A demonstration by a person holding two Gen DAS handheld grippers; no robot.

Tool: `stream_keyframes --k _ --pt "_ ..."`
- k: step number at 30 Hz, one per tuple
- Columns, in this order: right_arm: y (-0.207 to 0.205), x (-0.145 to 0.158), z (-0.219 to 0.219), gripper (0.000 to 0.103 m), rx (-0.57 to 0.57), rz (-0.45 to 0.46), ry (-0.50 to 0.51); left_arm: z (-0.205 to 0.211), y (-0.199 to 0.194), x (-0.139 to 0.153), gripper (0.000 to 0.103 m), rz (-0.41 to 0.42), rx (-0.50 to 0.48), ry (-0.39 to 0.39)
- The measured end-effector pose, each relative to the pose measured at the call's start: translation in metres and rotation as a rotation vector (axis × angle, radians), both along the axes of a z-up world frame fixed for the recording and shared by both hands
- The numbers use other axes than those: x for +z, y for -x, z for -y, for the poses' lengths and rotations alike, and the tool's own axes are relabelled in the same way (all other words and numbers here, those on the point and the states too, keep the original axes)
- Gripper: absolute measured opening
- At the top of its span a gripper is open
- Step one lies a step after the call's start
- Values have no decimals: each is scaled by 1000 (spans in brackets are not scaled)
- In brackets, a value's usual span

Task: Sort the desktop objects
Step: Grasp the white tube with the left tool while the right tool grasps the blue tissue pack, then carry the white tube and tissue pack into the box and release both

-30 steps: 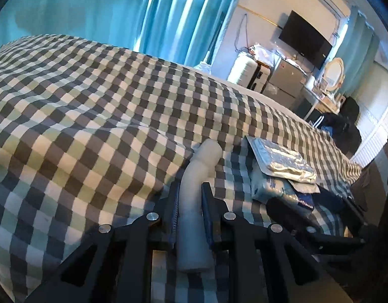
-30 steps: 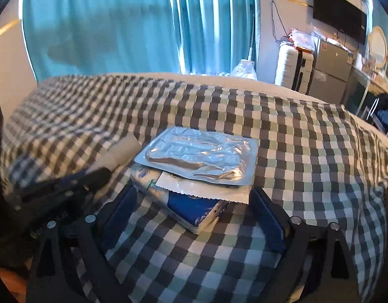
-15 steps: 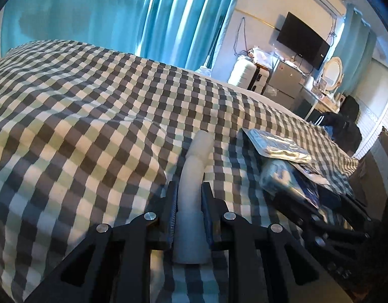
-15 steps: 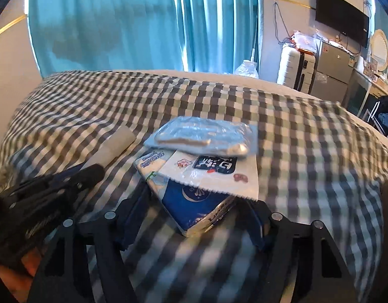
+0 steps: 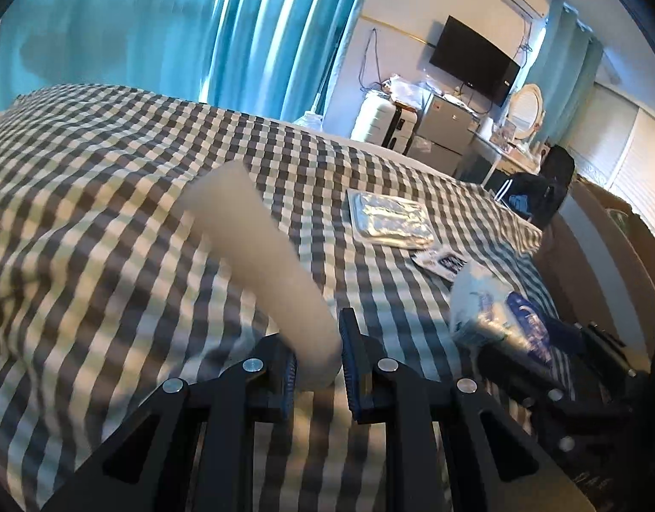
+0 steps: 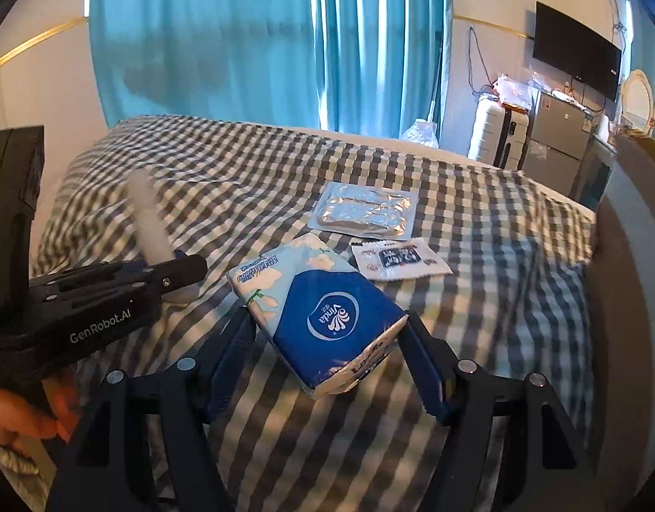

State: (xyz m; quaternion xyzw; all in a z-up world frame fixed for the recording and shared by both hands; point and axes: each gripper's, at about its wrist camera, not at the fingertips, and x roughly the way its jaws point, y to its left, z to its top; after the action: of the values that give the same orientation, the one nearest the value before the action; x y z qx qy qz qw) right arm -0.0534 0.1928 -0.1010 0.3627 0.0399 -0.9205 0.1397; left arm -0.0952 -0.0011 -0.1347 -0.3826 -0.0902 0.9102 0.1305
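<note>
Four things to sort, one of each. One blue-and-white tissue pack [image 6: 323,315] sits clamped in the right claw [image 6: 327,367], lifted off the checked bed [image 6: 476,230]; that claw's jaws have just been closing on it. One pale, translucent tube [image 5: 259,269] is pinched in the left claw [image 5: 318,358], sticking up and away to the left. Beyond the pack, lying on the bed, are one silver foil packet [image 6: 363,210] farther off and one small white sachet [image 6: 400,261] just beside it, nearer. A hand [image 6: 24,418] grips the left claw's handle. Teal curtains [image 6: 259,38] hang behind.
</note>
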Motion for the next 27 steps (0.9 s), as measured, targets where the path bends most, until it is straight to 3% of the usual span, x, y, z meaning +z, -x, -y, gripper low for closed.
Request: stream_keyframes --k 3,6,11,14,16,17,18,20,23,27 --pt "-22 13 -5 68 1 -22 5 2 -12 5 18 0 1 11" --pt "-33 29 -11 69 -2 -53 9 4 -21 14 11 -2 -10 -28" --pt "-48 52 -31 69 -23 -84 40 -11 -34 30 11 -25 -52 5" --pt "-54 57 -44 69 -46 -95 58 -17 -36 31 14 -13 -24 51" --pt "-54 58 -52 69 -53 -92 67 -18 -39 24 27 -1 -9 82" --pt "-54 58 -53 69 -54 -93 70 -19 -41 17 43 14 2 104" --pt "-56 58 -55 69 -55 -93 73 -20 -41 10 51 30 13 120" --pt "-56 58 -55 69 -52 -94 75 -21 -41 -7 51 71 18 127" --pt "-58 59 -50 69 -41 -101 67 -24 -43 -12 11 48 -15 129" --pt "-62 64 -47 69 -26 -118 68 -34 -49 8 11 -11 -60 98"
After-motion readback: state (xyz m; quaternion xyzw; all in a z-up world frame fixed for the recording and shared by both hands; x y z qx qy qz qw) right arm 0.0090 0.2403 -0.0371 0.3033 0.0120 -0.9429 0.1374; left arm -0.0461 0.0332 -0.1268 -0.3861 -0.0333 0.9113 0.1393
